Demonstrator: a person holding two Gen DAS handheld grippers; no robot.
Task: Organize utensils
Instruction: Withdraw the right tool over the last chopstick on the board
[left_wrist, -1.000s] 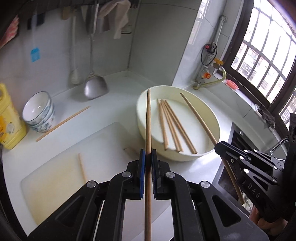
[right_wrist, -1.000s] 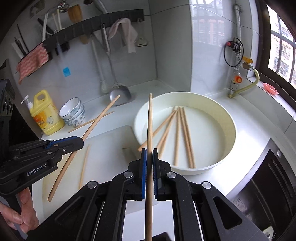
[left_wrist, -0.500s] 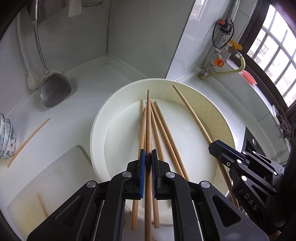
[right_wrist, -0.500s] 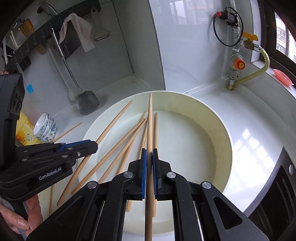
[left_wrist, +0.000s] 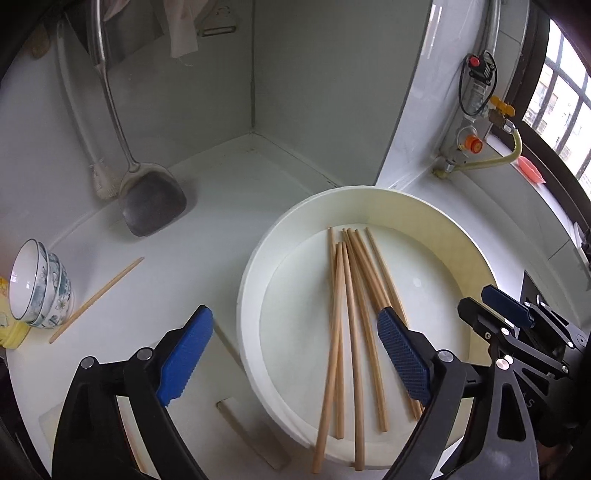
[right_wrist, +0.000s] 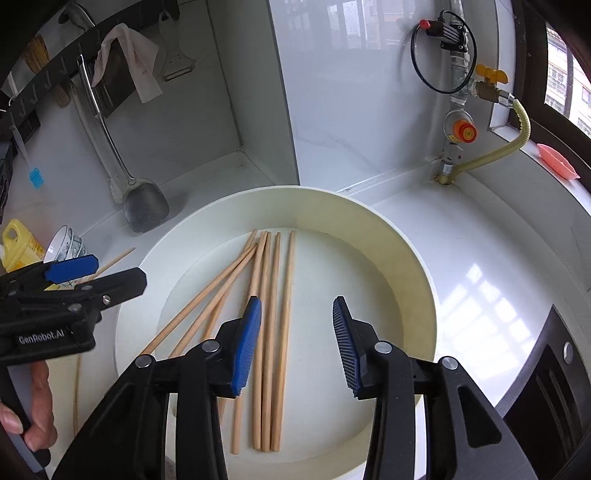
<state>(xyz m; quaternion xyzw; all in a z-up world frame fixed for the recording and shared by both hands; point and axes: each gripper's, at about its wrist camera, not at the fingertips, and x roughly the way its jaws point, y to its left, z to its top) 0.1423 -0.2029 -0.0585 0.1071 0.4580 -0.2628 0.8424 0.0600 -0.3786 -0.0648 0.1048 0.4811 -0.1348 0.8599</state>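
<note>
The left gripper (left_wrist: 291, 354) is seen with its jaws opening, already spread wide, and nothing is held between them; the blue pads straddle the near-left rim of the white basin (left_wrist: 424, 206). The right gripper (right_wrist: 295, 343) is likewise opening, its jaws about half apart and empty, poised over the basin's floor.

Inside the basin the bundle of wooden chopsticks (left_wrist: 354, 314) lies loose, its long axis running roughly from 6 to 12 o'clock in both wrist views, fanned slightly at the near ends. No chopstick in the basin is touched by either pad.

The coming move is judged to turn on the stray chopstick (left_wrist: 98, 299) left on the white counter. From the left gripper it lies at about 10 o'clock, just beside the stacked bowls (left_wrist: 40, 284), with its long axis slanted from 7 toward 1 o'clock. In the right wrist view it is mostly hidden behind the left gripper, at about 9 o'clock. The left hand is therefore reckoned the nearer. A further stick on the cutting board (left_wrist: 243, 428) is partly hidden.
</note>
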